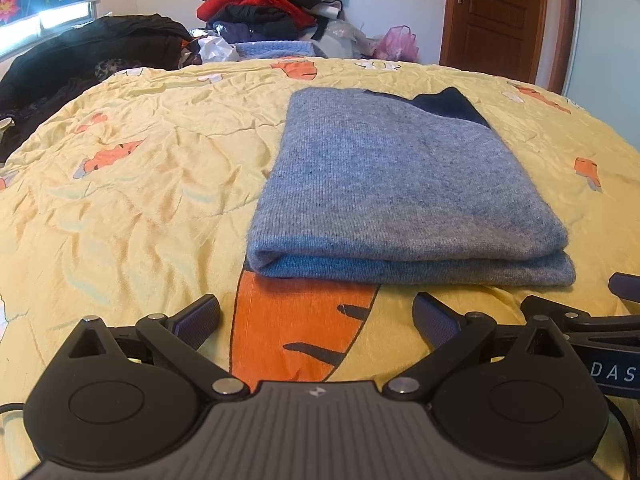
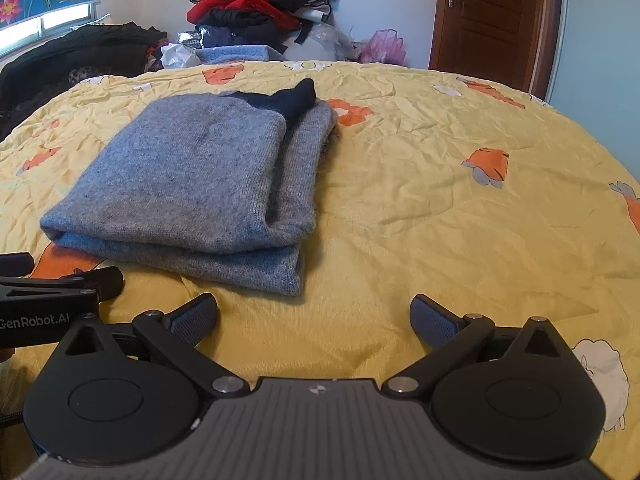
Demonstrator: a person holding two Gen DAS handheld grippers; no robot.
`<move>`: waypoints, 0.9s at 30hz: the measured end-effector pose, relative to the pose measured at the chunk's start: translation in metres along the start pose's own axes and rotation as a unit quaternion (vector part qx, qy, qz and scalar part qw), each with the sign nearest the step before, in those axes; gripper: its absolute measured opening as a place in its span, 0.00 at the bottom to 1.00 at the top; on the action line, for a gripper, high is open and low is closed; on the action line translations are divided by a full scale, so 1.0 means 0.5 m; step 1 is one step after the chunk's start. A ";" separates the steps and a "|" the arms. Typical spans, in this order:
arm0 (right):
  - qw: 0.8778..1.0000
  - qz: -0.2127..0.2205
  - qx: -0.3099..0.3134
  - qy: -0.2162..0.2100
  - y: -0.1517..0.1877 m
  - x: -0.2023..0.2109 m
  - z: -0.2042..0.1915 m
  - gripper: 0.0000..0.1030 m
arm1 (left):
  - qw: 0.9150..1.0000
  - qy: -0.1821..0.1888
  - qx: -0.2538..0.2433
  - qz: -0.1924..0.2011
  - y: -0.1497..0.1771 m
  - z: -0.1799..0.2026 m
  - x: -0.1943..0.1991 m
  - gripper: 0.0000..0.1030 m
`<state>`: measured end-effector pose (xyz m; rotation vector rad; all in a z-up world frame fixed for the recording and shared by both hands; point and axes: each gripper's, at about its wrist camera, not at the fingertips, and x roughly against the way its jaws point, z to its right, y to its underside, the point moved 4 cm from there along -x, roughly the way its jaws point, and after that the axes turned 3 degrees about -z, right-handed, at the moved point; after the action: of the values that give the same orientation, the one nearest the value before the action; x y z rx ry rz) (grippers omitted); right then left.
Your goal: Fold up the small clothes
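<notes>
Folded grey-blue sweater (image 1: pixel 404 184) is seen mid-frame on the bed (image 1: pixel 140 168). Left tool (image 1: pixel 316 320) and right tool (image 2: pixel 314 320) are spread wide, empty. Top layer could be dragged askew if snagged by a pad.

Grey sweater (image 1: pixel 400 184): fuzzy ribbed knit. Yellow bedspread (image 1: pixel 140 184): thin, creased matt cloth. Door (image 1: pixel 496 16): glossy brown wood. Left hand-held gripper (image 1: pixel 316 322): matt black plastic, textured pads.
</notes>
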<state>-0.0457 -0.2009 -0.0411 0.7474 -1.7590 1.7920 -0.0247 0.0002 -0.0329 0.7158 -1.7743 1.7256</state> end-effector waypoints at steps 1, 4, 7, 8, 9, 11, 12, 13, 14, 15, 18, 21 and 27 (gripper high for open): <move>1.000 0.000 0.000 0.000 0.000 0.000 0.000 1.00 | 1.000 0.000 0.000 0.000 0.000 0.000 0.000 1.00; 1.000 0.000 0.000 0.000 0.000 0.000 0.000 1.00 | 1.000 0.001 0.000 0.000 0.000 0.000 0.000 1.00; 1.000 0.000 0.000 0.000 0.000 0.000 0.000 1.00 | 1.000 0.002 -0.001 0.002 0.001 0.000 0.000 1.00; 1.000 0.000 0.000 0.000 0.000 0.000 0.000 1.00 | 1.000 0.002 -0.001 0.003 0.002 -0.001 0.001 1.00; 1.000 0.000 0.000 0.000 0.000 0.000 0.000 1.00 | 1.000 0.003 -0.002 0.003 0.002 0.000 0.001 1.00; 1.000 0.000 0.000 0.000 0.000 0.000 0.000 1.00 | 1.000 0.002 -0.002 0.004 0.003 -0.001 0.001 1.00; 1.000 0.000 0.000 0.000 0.001 0.000 0.001 1.00 | 1.000 0.002 -0.002 0.004 0.003 -0.001 0.001 1.00; 1.000 0.000 0.000 0.000 0.001 0.000 0.001 1.00 | 1.000 0.002 -0.002 0.004 0.003 0.000 0.001 1.00; 1.000 0.000 0.000 0.000 0.001 0.000 0.001 1.00 | 1.000 0.002 -0.002 0.004 0.003 0.000 0.001 1.00; 1.000 0.000 0.000 0.000 0.001 0.000 0.001 1.00 | 1.000 0.002 -0.002 0.004 0.003 -0.001 0.001 1.00; 1.000 0.000 0.000 0.000 0.001 0.000 0.001 1.00 | 1.000 0.003 -0.002 0.004 0.003 -0.001 0.001 1.00; 1.000 0.001 0.000 0.001 0.000 0.001 0.001 1.00 | 1.000 0.003 -0.002 0.004 0.003 -0.001 0.001 1.00; 1.000 0.002 -0.001 0.002 -0.002 0.001 0.004 1.00 | 1.000 0.002 -0.002 0.004 0.002 -0.001 0.001 1.00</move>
<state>-0.0450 -0.2030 -0.0401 0.7400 -1.7618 1.7918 -0.0260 0.0005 -0.0333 0.7031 -1.7792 1.7268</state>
